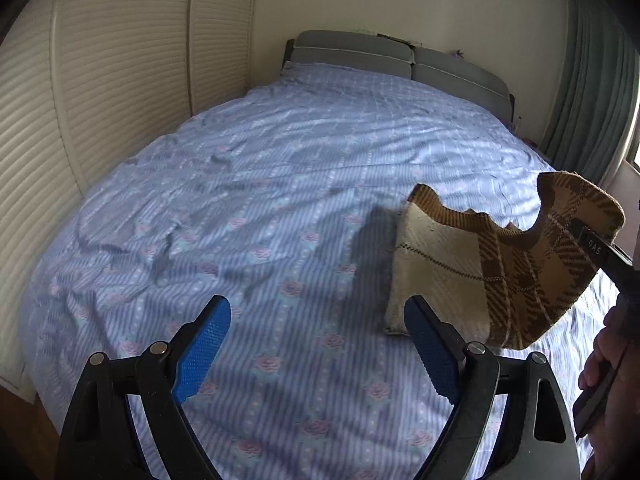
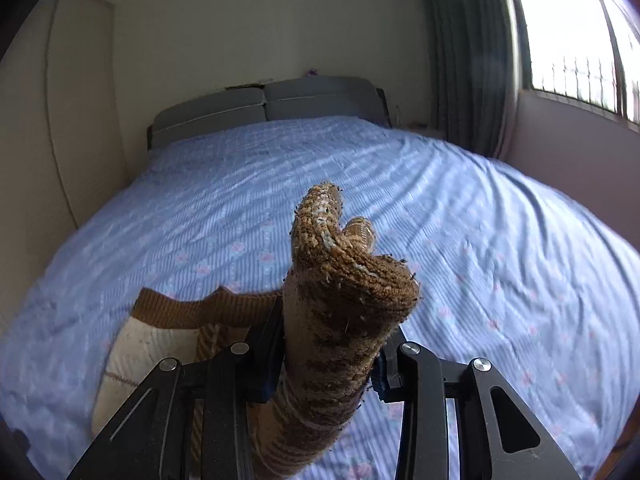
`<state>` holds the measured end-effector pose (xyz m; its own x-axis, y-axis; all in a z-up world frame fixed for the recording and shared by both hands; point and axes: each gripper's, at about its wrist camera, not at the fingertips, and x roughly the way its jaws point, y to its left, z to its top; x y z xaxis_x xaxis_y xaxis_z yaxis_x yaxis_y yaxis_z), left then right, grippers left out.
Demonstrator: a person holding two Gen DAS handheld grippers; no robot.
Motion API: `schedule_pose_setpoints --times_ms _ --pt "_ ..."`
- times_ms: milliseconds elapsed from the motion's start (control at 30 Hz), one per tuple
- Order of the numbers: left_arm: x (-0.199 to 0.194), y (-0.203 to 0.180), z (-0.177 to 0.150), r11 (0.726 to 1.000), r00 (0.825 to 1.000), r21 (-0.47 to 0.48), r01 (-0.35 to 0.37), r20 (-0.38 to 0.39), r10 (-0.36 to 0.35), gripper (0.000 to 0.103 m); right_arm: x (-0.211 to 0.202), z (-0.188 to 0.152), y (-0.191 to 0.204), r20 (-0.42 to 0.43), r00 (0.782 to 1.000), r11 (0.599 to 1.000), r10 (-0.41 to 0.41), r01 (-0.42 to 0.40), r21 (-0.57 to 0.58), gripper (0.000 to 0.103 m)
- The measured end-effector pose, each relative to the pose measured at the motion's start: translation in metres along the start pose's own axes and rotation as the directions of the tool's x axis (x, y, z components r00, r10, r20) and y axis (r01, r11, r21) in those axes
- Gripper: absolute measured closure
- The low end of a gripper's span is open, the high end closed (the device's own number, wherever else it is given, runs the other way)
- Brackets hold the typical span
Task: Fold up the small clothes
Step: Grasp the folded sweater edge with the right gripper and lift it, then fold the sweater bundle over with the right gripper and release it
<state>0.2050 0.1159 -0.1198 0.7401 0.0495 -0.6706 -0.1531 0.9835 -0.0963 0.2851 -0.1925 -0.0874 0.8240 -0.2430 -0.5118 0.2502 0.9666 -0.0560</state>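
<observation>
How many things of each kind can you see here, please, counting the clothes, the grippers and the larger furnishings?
Clothes: 1, a brown and cream knitted garment
Grippers: 2, the left gripper open, the right gripper shut on the garment
Beds: 1, the bed with a blue sheet
Curtains: 1, the curtain
Windows: 1, the window
Total: 6

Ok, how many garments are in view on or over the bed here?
1: a brown plaid knit garment, one edge lifted in the right gripper, the cream part resting on the blue bedsheet. The left gripper is empty. Others could lie outside both views.
</observation>
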Motion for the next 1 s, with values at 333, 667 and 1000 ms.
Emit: schedule_pose_setpoints --times_ms 333,667,1000 --pt "-0.002 0.077 -0.006 0.989 0.998 -0.134 -0.055 -0.010 0.054 0.014 -0.002 -0.068 0.166 0.046 0.999 0.745 -0.019 0.045 -0.665 0.069" --pt "0.004 0.110 -0.015 0.981 0.999 -0.189 -0.052 -0.024 0.048 0.014 -0.032 -0.152 0.199 0.061 0.998 0.546 0.025 0.038 -0.837 0.069" --pt "0.012 0.109 -0.006 0.984 0.999 -0.178 0.004 -0.032 -0.009 0.014 -0.035 -0.128 0.193 0.022 0.998 0.635 0.060 -0.021 -0.773 0.057"
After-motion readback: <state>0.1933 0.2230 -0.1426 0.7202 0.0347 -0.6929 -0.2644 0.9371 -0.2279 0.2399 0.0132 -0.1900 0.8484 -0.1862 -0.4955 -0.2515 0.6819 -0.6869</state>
